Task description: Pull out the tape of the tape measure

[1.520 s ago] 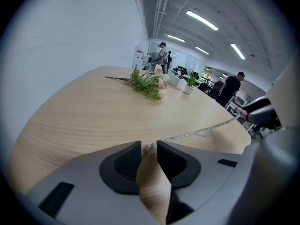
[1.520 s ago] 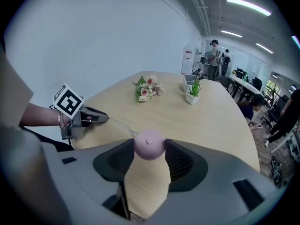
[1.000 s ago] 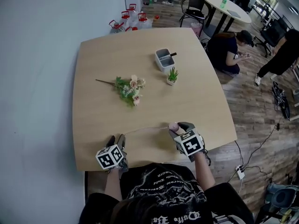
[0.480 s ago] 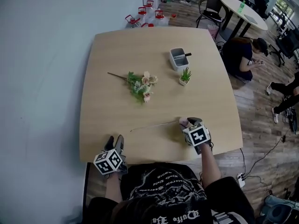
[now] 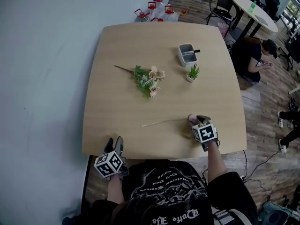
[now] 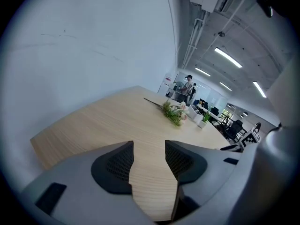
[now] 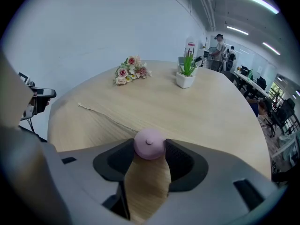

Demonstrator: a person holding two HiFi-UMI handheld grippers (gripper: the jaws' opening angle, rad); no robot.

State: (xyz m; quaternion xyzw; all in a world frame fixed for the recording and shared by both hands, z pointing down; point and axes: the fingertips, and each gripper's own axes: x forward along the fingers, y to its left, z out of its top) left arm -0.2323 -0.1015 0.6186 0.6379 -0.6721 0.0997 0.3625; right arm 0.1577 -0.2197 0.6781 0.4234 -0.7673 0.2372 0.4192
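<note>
Now the right claw (image 7: 150, 154) is clamping the round pink tape measure (image 7: 149, 143); the left claw (image 6: 149, 154), gaping empty, is needing the thin cream tape (image 5: 161, 122) left of it.

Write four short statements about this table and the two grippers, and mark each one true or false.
1. The right gripper is shut on the pink tape measure. True.
2. The left gripper holds the tape's free end. False: its jaws stand apart with nothing between them, and the tape lies loose on the table.
3. The bunch of flowers stands in the grey container. False: it lies flat on the table, apart from the container.
4. A small potted plant stands beside the grey container. True.
</note>
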